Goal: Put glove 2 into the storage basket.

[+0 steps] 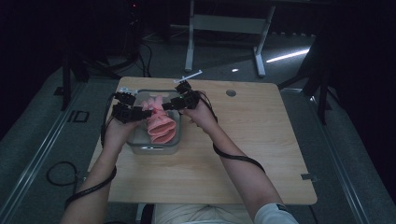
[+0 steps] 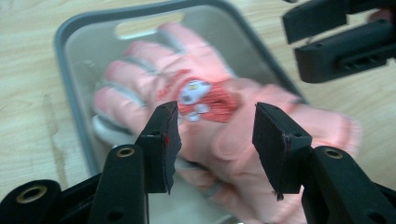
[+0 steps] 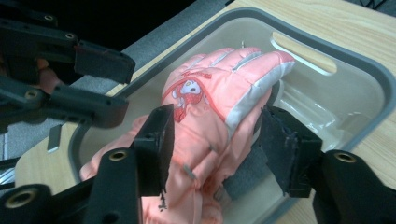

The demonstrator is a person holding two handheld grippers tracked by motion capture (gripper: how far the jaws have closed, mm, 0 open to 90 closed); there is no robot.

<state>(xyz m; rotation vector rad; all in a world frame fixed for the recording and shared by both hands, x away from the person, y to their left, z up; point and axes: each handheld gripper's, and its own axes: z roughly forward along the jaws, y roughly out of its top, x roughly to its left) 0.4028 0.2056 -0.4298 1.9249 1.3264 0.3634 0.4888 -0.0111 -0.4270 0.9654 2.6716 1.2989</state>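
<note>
Jaws of both grippers stand parted, nothing clamped: left gripper (image 2: 215, 135) and right gripper (image 3: 215, 140) hover just above the pink glove (image 3: 219, 102), pads clear of it. Glove lies in the grey bin (image 3: 369, 74), fingers toward the slotted end, cuff over the near rim. Bin sits on the worktop (image 1: 243, 140), left of centre.

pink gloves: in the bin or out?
In. The pink gloves lie inside the grey bin, cuffs reaching up to its rim; both grippers hover above, jaws open, touching nothing.

High overview, two close views, shared tub (image 1: 154, 148)
</note>
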